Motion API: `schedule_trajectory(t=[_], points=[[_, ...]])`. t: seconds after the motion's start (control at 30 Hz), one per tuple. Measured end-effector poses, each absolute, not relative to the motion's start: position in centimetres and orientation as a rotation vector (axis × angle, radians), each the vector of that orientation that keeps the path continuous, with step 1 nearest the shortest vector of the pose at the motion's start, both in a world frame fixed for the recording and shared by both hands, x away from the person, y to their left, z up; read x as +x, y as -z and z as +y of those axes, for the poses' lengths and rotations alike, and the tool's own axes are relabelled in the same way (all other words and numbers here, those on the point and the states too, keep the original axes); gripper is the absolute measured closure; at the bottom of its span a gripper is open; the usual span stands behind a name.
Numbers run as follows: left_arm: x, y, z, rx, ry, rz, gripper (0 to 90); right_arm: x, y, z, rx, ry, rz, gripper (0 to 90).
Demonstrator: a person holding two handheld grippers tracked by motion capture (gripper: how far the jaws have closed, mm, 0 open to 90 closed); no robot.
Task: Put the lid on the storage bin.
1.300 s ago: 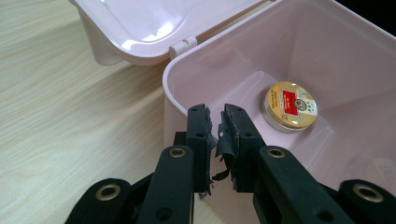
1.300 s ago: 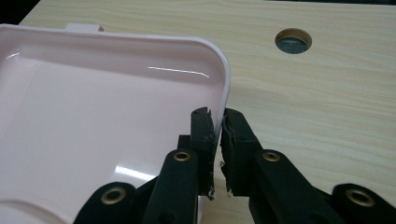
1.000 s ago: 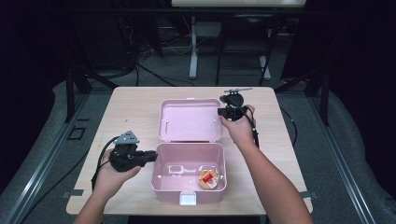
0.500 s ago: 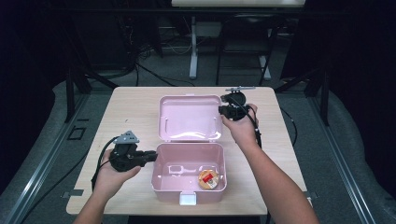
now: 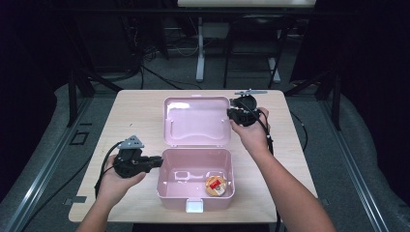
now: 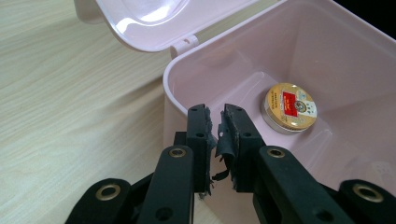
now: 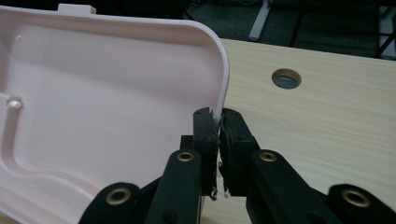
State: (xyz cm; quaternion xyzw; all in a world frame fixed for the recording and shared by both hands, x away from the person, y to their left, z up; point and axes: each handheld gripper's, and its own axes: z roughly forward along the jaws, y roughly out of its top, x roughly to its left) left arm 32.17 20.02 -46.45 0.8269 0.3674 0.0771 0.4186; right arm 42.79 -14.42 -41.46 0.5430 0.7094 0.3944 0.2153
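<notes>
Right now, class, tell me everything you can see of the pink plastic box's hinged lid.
The pink plastic lid is glossy, rounded at the corners, with a raised moulded line inside. It stands open behind the pink box base, joined by hinges. The right gripper is shut on its side rim. The left gripper pinches the base's wall.

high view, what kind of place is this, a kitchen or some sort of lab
Most likely a lab or recording room, not a kitchen: a bare wooden table stands alone on grey floor, cables trail behind it, and dark metal stands frame it. On it lies an open pink box.
</notes>
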Motion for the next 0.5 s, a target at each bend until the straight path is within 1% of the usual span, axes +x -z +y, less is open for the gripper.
schedule_trajectory(t=[0.5], points=[[32.2,46.5,20.0,2.068,-0.187,0.929,81.1,40.6,40.6,-14.5,1.409,-1.141,1.931,85.8]])
